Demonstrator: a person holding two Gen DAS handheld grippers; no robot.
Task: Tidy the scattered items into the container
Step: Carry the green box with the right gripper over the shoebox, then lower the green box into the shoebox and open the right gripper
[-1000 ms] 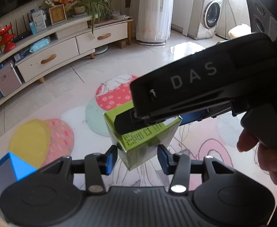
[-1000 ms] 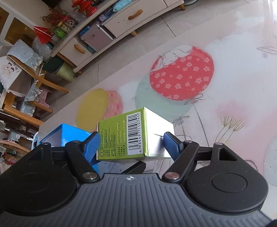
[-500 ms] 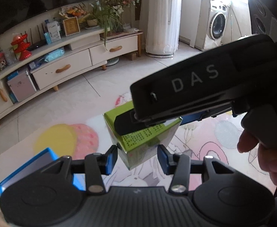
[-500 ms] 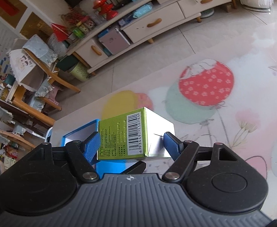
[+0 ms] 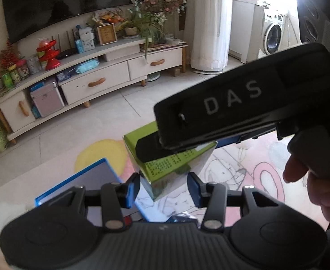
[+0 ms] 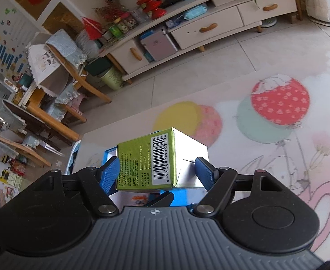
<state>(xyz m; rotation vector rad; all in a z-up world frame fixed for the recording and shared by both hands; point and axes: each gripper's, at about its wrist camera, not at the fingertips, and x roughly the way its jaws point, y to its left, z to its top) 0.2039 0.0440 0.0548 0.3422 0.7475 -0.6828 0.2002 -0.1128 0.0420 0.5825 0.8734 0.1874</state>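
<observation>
- My right gripper (image 6: 157, 171) has its blue pads pressed on both sides of a green-and-white cardboard carton (image 6: 158, 159), barcode face toward the lens, held up off the surface.
- Left gripper (image 5: 163, 190): jaws spread, pads clear of the carton's lower corner (image 5: 165, 180), which hangs between them.
- From the left wrist, the right gripper's black body marked "DAS" (image 5: 232, 110) crosses over the carton; a hand (image 5: 320, 186) grips its handle.
- Just below the carton sits the blue open-top box (image 6: 180, 196), resting on the balloon-print table covering (image 6: 277, 139).
- Farther off: tiled floor, then a white TV cabinet with wooden handles (image 5: 110, 76).
</observation>
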